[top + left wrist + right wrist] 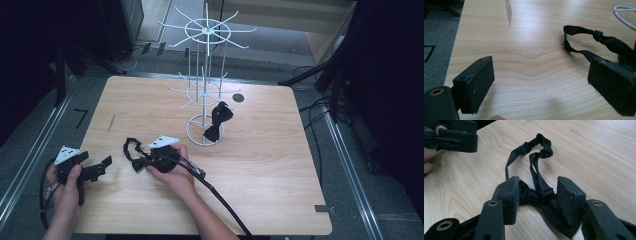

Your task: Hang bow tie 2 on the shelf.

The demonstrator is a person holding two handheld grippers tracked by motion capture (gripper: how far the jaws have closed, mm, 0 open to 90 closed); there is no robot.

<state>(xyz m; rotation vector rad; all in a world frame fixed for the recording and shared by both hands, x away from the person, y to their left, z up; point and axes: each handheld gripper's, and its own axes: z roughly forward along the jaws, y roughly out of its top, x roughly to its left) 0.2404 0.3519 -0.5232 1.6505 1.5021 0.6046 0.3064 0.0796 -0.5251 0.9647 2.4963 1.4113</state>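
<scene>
Bow tie [142,161] lies on table [260,165] near front edge, between my two grippers: left gripper [102,166] to its left, right gripper [537,195] straddling its knot. Strap loop runs away from me. Wire rack [205,85] stands behind, mid-table, second bow tie [217,121] hanging at its base.
</scene>
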